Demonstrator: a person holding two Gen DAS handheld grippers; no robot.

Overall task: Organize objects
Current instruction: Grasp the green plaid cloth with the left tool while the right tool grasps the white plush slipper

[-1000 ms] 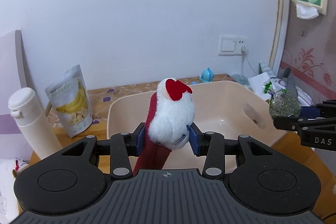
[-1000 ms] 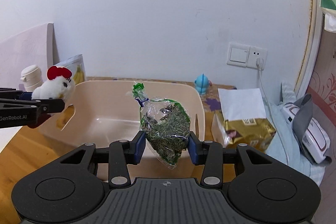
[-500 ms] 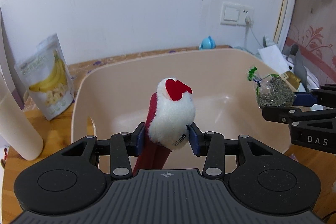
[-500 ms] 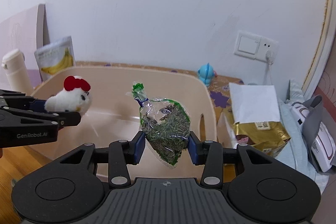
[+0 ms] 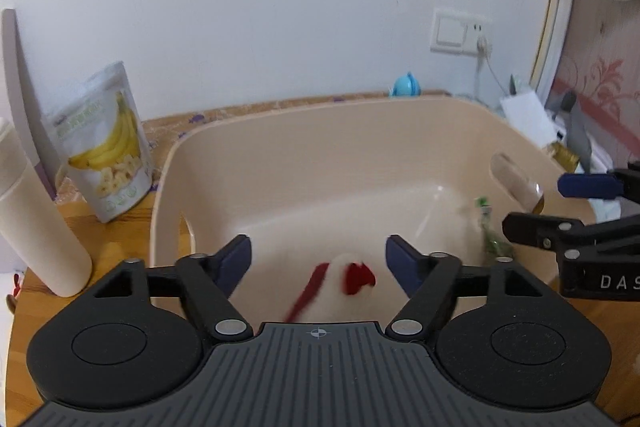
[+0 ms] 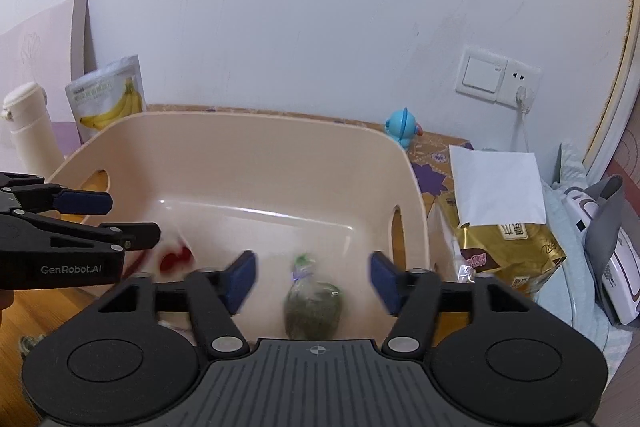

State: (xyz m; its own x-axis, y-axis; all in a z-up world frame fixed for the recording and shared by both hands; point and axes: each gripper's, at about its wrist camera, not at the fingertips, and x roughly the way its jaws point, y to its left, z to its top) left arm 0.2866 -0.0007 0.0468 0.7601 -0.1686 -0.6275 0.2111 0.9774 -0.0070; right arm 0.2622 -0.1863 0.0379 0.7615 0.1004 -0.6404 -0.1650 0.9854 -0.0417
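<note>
**Left wrist, right wrist: both tools spread wide over the tub**

Left wrist view: left gripper spread wide, gripping nothing. Just below the blue pads, blurred, the white plush toy with its red comb, inside the beige tub. To the right, the seed bag, smeared, also within the tub walls. Beyond the tub's left wall, standing on the wooden table: banana chip pouch and cream bottle. Behind the far rim, a small blue figure below the wall socket.

Right wrist view: right gripper likewise wide apart, clasping nothing; bag lying blurred between and below its fingers. Gold packet with white top just beside the tub's right wall.

Against half a second ago: toy clamped then, loose now; bag pinched then, loose now; both lower, down in the tub. Resting or falling: cannot tell from the blur.
</note>
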